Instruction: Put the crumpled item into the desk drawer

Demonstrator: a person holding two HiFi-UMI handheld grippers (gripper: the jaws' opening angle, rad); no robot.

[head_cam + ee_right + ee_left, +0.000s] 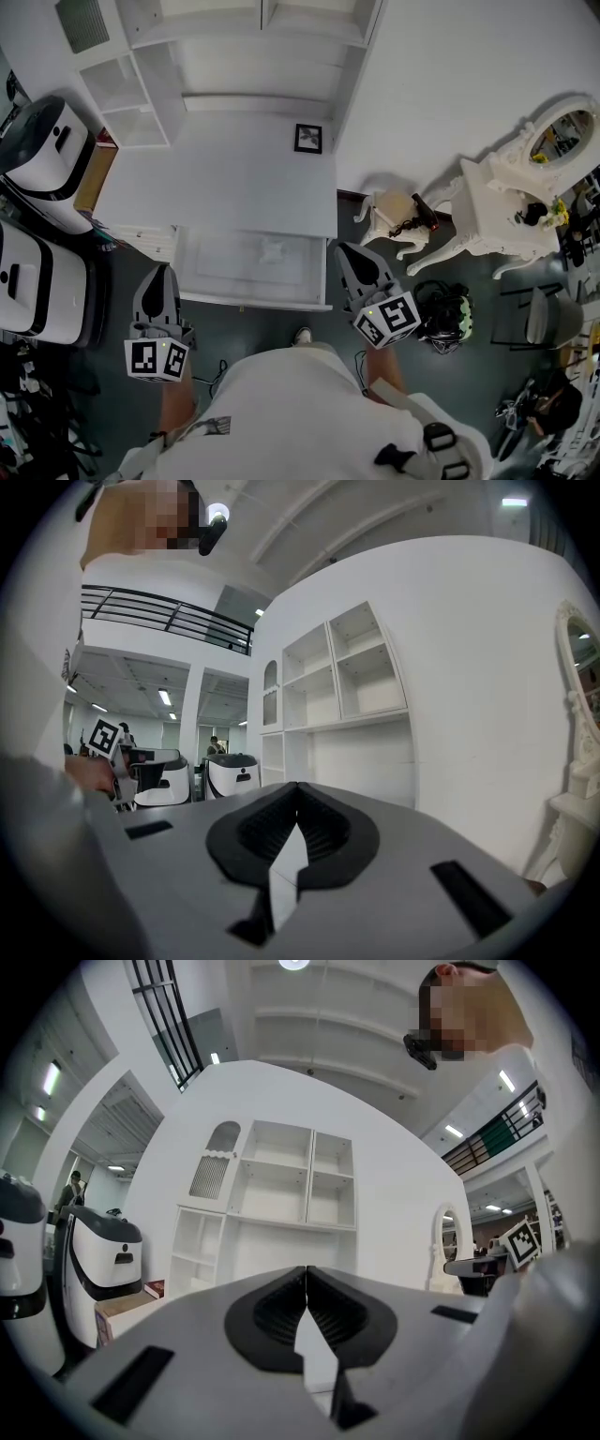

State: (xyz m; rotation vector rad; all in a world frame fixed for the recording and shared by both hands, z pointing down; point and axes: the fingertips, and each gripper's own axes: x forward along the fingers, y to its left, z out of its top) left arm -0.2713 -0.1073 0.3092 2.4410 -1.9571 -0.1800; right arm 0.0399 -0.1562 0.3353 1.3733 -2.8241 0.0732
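Note:
In the head view the white desk has its drawer pulled out toward me. A small white crumpled item lies inside the drawer, near its middle. My left gripper hangs at the drawer's left front corner, jaws shut and empty. My right gripper is just off the drawer's right end, also shut with nothing in it. In the left gripper view the left gripper has its black pads closed together and faces the white shelf unit. In the right gripper view the right gripper is closed the same way.
A small framed picture stands on the desk's back right. White machines stand left of the desk. An ornate white vanity with a mirror and a small stool stand at the right. A helmet-like object lies on the floor.

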